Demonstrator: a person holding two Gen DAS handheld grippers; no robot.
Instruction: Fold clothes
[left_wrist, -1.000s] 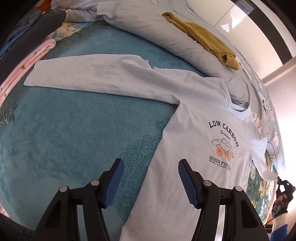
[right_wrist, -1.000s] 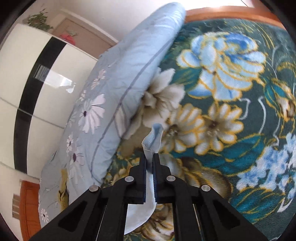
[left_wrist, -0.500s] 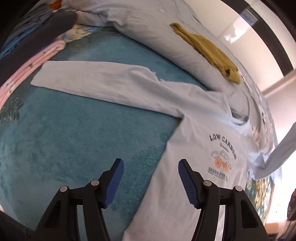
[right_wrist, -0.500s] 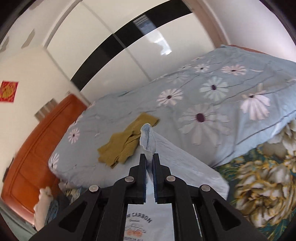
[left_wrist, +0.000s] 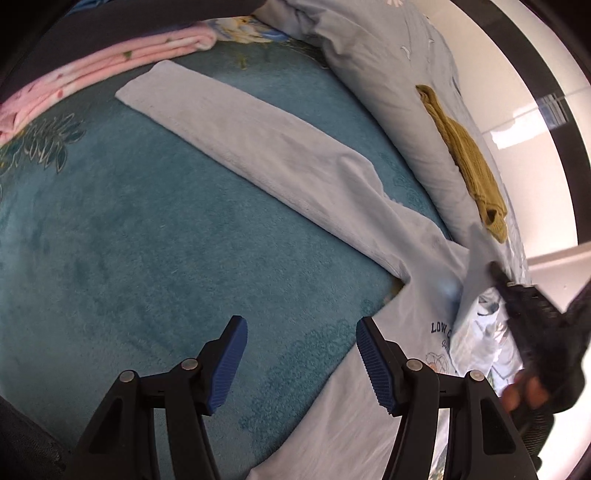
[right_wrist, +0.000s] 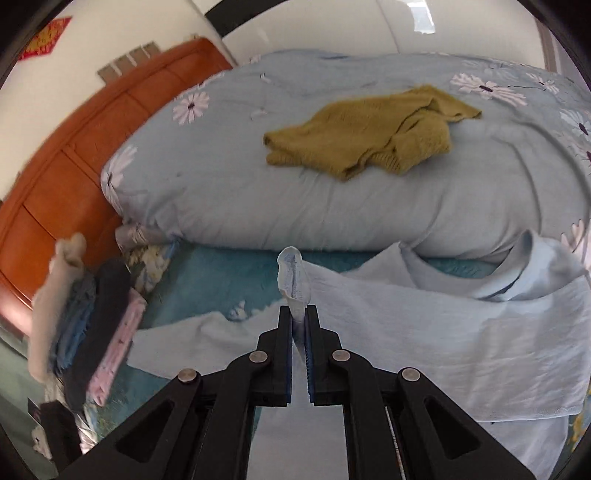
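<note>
Right gripper (right_wrist: 298, 325) clenched on shirt cuff (right_wrist: 291, 273); left gripper (left_wrist: 301, 360) released.
Sleeve drapes across shirt (left_wrist: 351, 413); bare teal blanket (left_wrist: 147, 240) lies leftward.

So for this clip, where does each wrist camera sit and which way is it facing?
Left wrist: on the open left gripper, low over the teal blanket, facing the shirt's spread sleeve; the right gripper and fingers show at right.
Right wrist: on the right gripper, shut on the shirt's other sleeve, facing the duvet.
Shared: shirt, mustard sweater, duvet.
</note>
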